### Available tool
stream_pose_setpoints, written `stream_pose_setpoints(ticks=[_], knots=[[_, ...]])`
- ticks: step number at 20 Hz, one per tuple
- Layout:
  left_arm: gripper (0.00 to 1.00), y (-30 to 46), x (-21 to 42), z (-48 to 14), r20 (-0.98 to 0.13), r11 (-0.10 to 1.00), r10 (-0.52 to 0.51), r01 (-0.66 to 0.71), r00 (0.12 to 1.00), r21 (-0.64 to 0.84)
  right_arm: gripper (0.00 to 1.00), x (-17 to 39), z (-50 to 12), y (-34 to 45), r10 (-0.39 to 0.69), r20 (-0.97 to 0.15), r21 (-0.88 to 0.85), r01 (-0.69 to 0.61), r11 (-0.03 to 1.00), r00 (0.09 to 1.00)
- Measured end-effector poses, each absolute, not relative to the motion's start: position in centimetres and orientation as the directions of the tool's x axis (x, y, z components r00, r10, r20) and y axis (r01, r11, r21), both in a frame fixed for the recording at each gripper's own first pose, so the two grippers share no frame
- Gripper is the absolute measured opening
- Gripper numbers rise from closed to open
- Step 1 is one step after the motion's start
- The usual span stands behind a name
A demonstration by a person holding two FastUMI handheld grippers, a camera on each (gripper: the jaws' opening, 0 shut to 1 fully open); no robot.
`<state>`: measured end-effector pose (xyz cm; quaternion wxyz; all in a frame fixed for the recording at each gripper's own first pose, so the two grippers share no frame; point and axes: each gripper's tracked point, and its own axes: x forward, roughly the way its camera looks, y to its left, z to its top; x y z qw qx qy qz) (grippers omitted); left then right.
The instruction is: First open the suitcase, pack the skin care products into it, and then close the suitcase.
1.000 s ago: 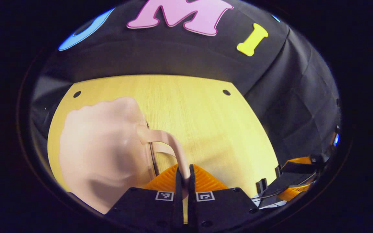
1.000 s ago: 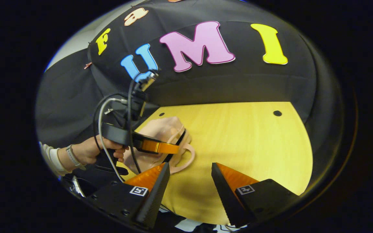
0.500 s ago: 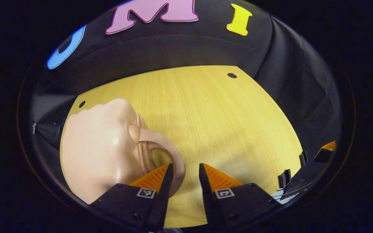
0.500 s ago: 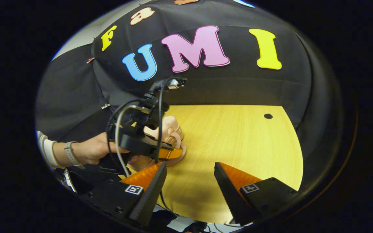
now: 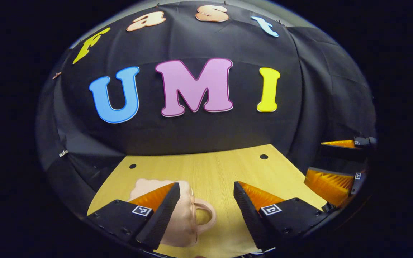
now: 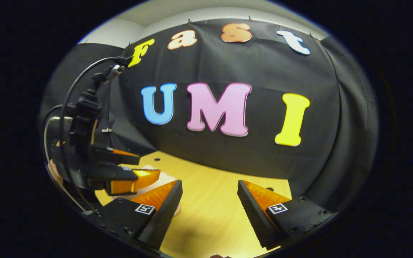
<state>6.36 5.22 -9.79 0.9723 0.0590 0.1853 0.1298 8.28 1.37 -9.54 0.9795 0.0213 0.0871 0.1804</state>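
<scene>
A: What is lying on the wooden table (image 5: 228, 172) right now?

B: A small pale pink suitcase (image 5: 183, 218) is lying there, closed as far as I can see. Its curved handle (image 5: 206, 215) is pointing to the right in the left gripper view. What is inside it, I cannot tell, because the shell is hiding everything.

A: And the left gripper (image 5: 206, 211), how is it standing?

B: Its 2 fingers are standing wide apart and are holding nothing. The left finger (image 5: 163, 211) is covering part of the suitcase in the picture, but whether it is touching the shell I cannot tell. The handle is showing in the gap between the 2 fingers, closer to the left one, and it is lying lower than them, on the table.

A: Is the other claw doing something?

B: The right gripper (image 6: 210, 208) is also gaping wide and is carrying nothing. Between its fingers only the table (image 6: 206, 215) is showing. In the left gripper view the right gripper (image 5: 335, 161) is appearing at the far right edge, well apart from the suitcase.

A: Where is the suitcase in the right gripper view?

B: A small pink part of the suitcase (image 6: 167, 179) is showing at the lower left, behind the left gripper (image 6: 134, 168), which is hanging over it with its cables (image 6: 66, 118) rising up.
</scene>
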Motion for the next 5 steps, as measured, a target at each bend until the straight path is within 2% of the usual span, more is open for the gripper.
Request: stream_pose_setpoints(ticks=[5], knots=[[0.95, 5.5, 4.0, -1.7, -0.2, 0.967, 0.244, -0.223, 0.949, 0.12, 0.95, 9.3, -3.3, 1.3, 0.253, -0.038, 0.052, -0.251, 0.967, 0.967]])
